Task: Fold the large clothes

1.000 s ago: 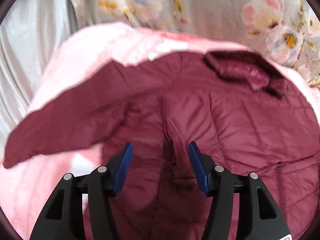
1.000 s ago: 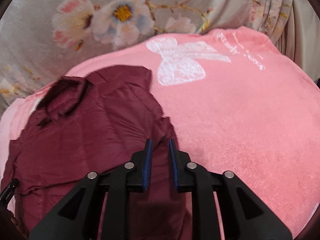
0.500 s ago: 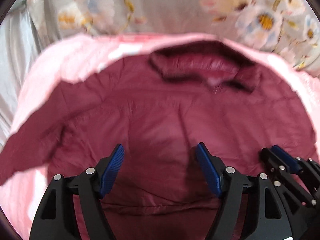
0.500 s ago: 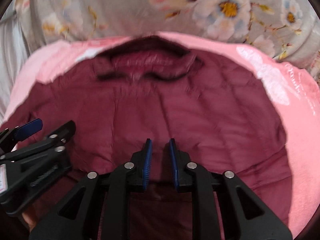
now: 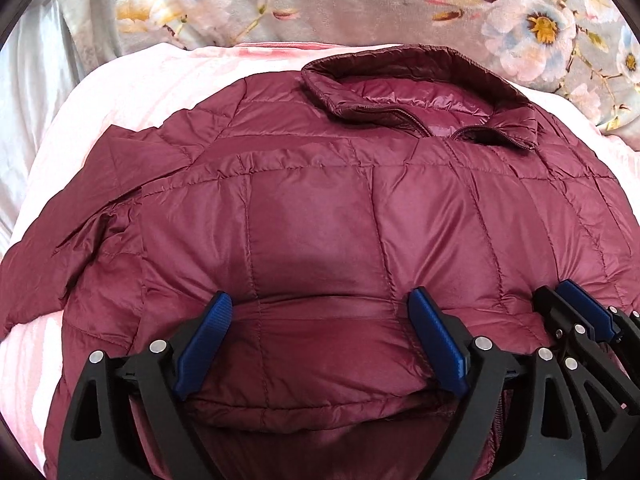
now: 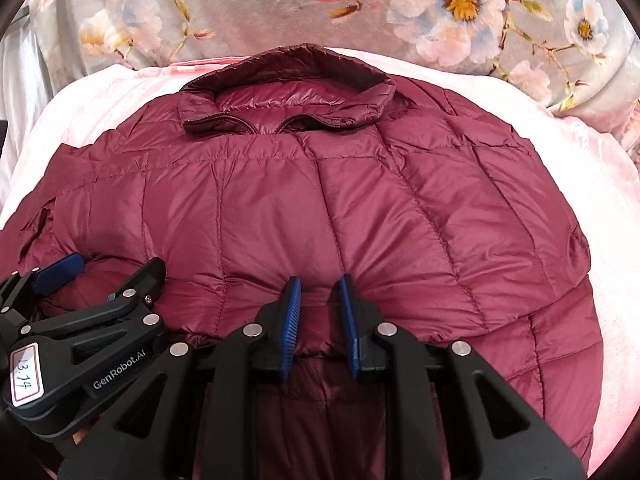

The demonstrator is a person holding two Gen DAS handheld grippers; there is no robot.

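A bed is covered by a pink fleece blanket [image 5: 132, 92], on which a maroon quilted jacket [image 5: 320, 208] is spread front up, its collar [image 5: 416, 92] toward 12 o'clock. A grey floral blanket [image 5: 320, 4] is seen beyond the pink one at 12 o'clock, and white satin fabric [image 5: 28, 92] at 9 o'clock.

Home bedroom: floral bedding [image 5: 340, 4], pink blanket [image 5: 132, 92].
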